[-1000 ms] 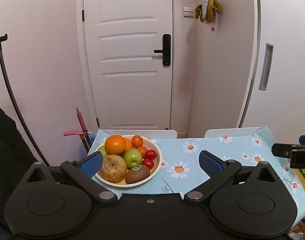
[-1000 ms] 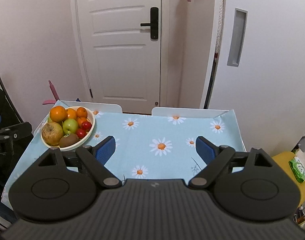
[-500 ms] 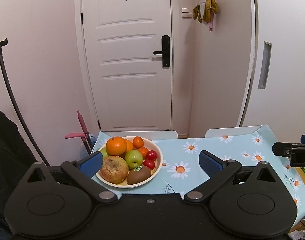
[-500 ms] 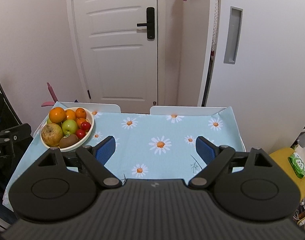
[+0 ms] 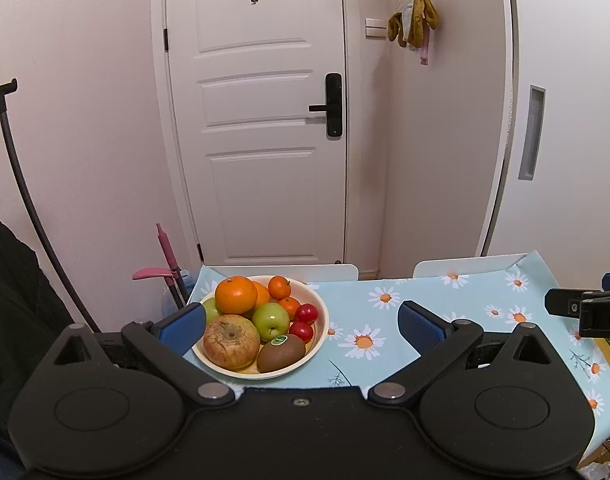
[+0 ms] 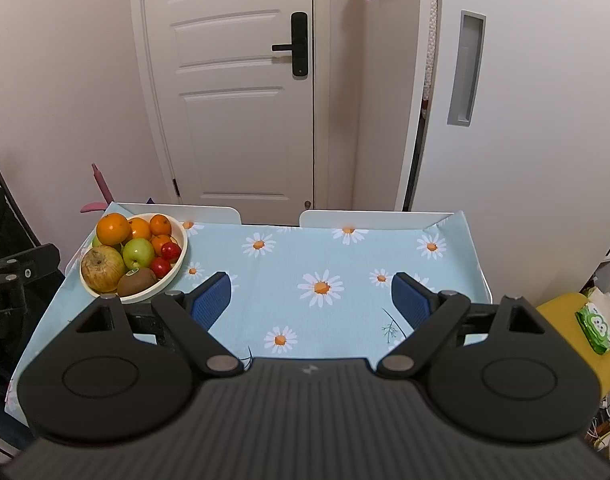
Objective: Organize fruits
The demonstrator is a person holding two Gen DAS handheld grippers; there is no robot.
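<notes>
Cream bowl [image 5: 319,334] of fruit sits on the bench [image 6: 345,256]; my left hand-held gripper [image 5: 301,324] and right hand-held gripper [image 6: 311,300] gape empty.

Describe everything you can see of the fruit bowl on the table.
The bowl is round, shallow and cream-coloured, smooth like plastic or ceramic. It sits upright at the table's far left corner on the daisy-print cloth. It is heaped with fruit: a large orange, smaller oranges, green apples, a wrinkled brownish apple, two small red fruits and a kiwi with a green sticker. Neither the left gripper nor the right gripper touches it.
</notes>
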